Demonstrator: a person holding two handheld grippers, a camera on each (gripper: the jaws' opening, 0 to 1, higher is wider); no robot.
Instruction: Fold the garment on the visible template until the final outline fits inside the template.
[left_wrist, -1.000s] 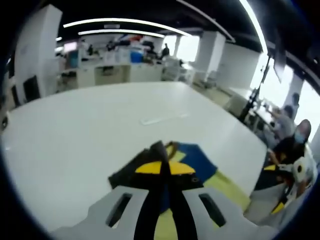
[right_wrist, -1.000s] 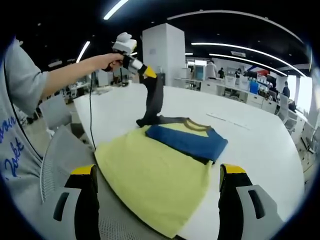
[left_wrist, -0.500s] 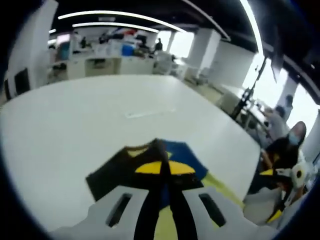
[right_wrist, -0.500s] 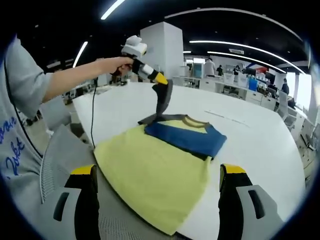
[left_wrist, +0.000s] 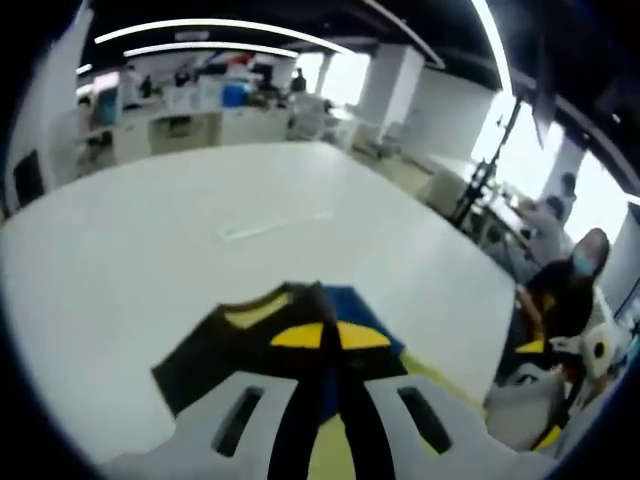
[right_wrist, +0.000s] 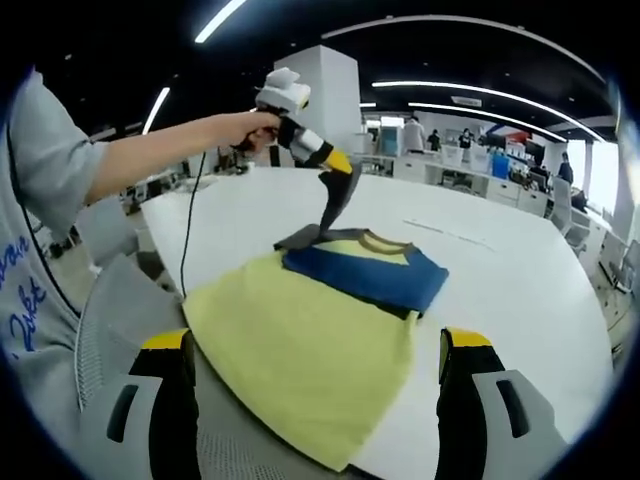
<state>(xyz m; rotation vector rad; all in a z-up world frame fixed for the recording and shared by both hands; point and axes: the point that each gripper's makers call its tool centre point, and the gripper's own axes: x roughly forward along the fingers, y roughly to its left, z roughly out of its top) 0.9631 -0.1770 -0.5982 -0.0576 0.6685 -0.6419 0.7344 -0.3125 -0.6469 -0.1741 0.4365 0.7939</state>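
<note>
Office ceiling strips and far desks ring a big white table (right_wrist: 500, 260), and on it lies the garment (right_wrist: 310, 345), a yellow shirt with dark trim, its near body spread flat toward me. One blue sleeve (right_wrist: 365, 278) is already folded across the chest, just below the collar (right_wrist: 385, 243). I cannot pick out any marked template outline on the table from these 2 views. My left gripper (right_wrist: 338, 166) is clenched on the dark sleeve (right_wrist: 332, 205), holding it up in a taut strip above the shoulder; in the left gripper view the jaws are closed tight together on that dark cloth (left_wrist: 325, 335), with the blue panel just past them. My right gripper (right_wrist: 315, 375) hangs released, its 2 jaws wide apart and clear of the fabric, low over the near hem. As I judge it, the step in hand is carrying this second sleeve inward over the chest. To do it well I should keep the sleeve lightly taut so it does not twist, swing it across toward the blue sleeve so the side edge folds on a straight line from shoulder to hem, and lower it flat before letting go. Pulling too hard would drag the whole body and undo the fold already made; my free right gripper could press the hem to anchor it. The lengthwise fold is not yet done.
</note>
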